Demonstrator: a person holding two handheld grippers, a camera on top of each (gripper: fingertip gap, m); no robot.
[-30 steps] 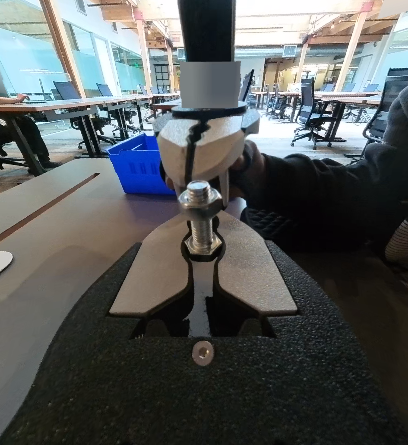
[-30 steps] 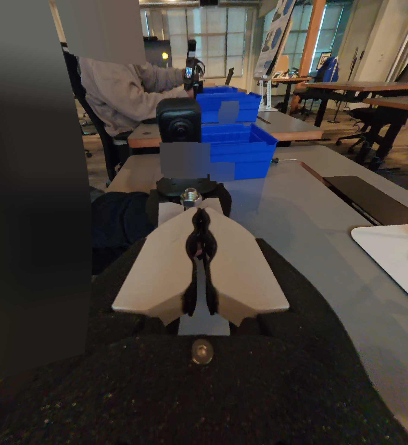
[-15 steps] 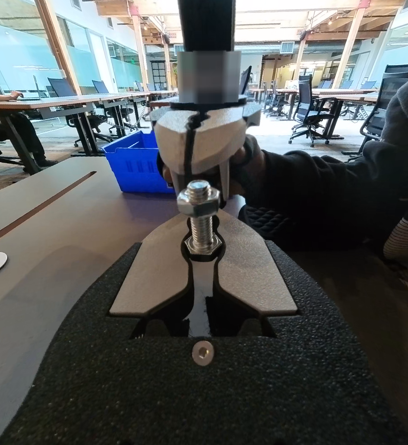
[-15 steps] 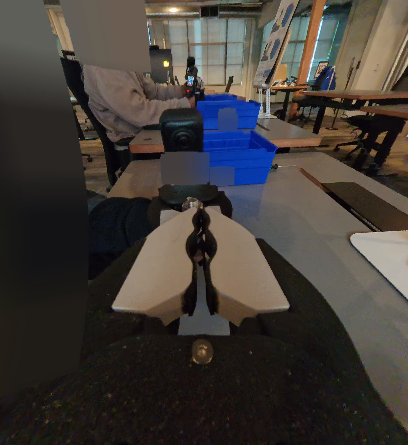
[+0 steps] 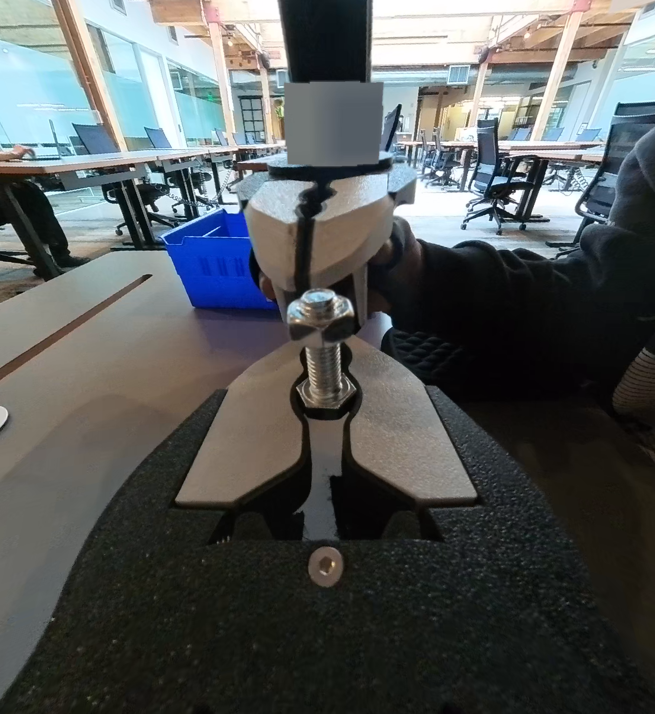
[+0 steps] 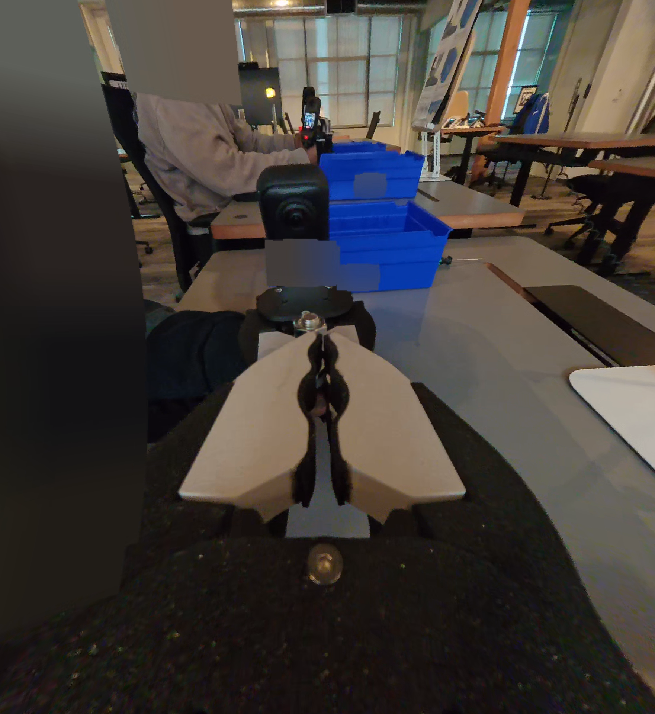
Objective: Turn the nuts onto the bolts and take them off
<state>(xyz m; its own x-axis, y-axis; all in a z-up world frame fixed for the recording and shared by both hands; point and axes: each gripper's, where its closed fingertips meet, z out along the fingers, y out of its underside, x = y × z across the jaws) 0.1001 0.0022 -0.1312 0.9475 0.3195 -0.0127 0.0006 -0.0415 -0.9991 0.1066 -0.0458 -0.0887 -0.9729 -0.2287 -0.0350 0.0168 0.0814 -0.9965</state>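
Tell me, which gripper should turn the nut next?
Right, probably. The left gripper is shut on the bolt by its head, steadying it, while the right gripper, jaws closed, sits just behind the nut.

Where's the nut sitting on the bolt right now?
In the left wrist view the nut sits near the tip of the bolt, whose head the left gripper clamps, with the right gripper just behind it.

An open office with wooden posts (image 5: 557, 73) and ceiling beams, glass partitions (image 5: 28, 100) on one side and tall gridded windows (image 6: 318, 65) on another. Rows of desks (image 5: 86, 162) and black swivel chairs (image 5: 492, 181) stand on pale flooring (image 5: 434, 224); the grey worktop (image 6: 492, 367) lies nearest.
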